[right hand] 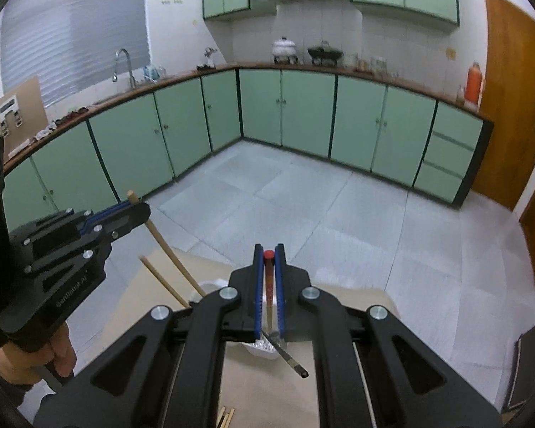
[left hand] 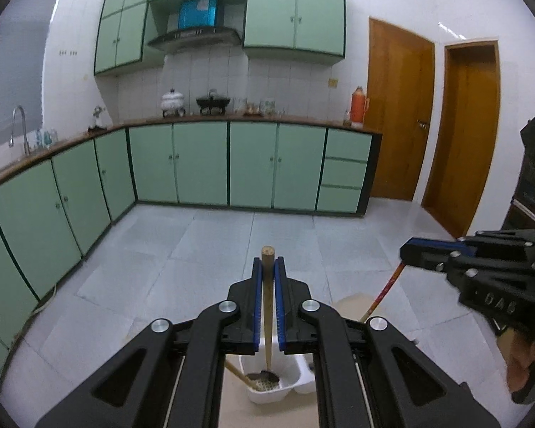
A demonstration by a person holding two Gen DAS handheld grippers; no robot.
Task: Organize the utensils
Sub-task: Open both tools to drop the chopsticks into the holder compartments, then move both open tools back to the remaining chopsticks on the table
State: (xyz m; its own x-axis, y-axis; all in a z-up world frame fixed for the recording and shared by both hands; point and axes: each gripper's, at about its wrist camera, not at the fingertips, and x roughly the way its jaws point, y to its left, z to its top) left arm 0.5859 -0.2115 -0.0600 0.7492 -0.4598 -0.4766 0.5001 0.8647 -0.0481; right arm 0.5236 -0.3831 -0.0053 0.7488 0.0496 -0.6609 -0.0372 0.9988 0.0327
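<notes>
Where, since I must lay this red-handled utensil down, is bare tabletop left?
The tan tabletop right of the white caddy is bare. The caddy itself is crowded with wooden handles.

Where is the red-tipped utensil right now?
In the right wrist view, the red-tipped utensil is clamped between the right tongs, centre frame, above the white tray.

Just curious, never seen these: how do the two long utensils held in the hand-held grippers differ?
The plain wooden-handled skimmer is pale and bare; the red-capped patterned utensil has a red and orange handle. The skimmer's end sits in the white plastic tray; the other ends in a dark tip. Both are clamped.
</notes>
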